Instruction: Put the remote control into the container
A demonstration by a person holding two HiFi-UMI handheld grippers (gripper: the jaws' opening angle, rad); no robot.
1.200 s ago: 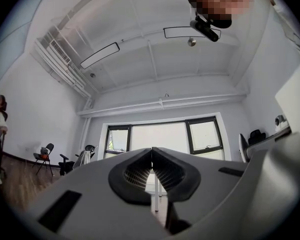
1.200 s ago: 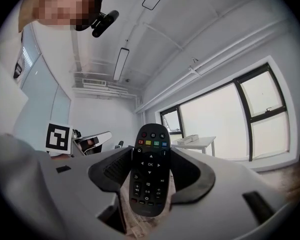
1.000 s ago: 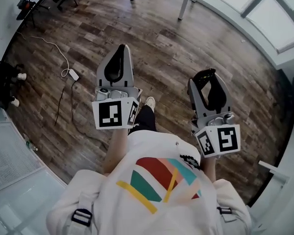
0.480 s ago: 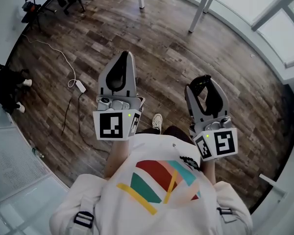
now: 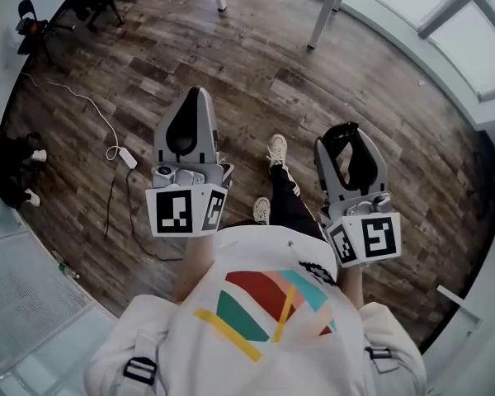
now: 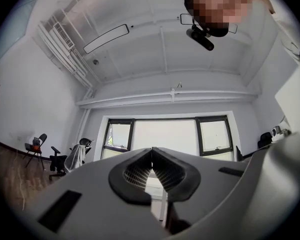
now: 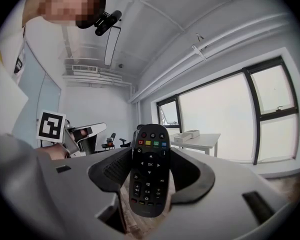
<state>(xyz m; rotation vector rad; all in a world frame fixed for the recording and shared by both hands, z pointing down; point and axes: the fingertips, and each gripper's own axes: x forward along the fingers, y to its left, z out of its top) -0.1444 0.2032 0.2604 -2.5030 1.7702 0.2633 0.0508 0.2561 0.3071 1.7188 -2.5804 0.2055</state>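
I have the right gripper (image 7: 150,154) pinching the remote control (image 7: 150,179) by its long sides. The remote is a slim black plastic slab with rounded ends and a row of coloured buttons near its top, and it stands upright between ribbed dark pads set in smooth grey shells. The left gripper (image 6: 151,156) has its jaws pressed together, tips touching, with nothing between them. In the head view both grey tools point away from the person's white shirt (image 5: 264,304), which has a striped print, over a dark wood-plank floor (image 5: 272,81). A thin white cable with a small block plug (image 5: 124,157) snakes across the planks at left. White table legs (image 5: 322,15) stand farther off.
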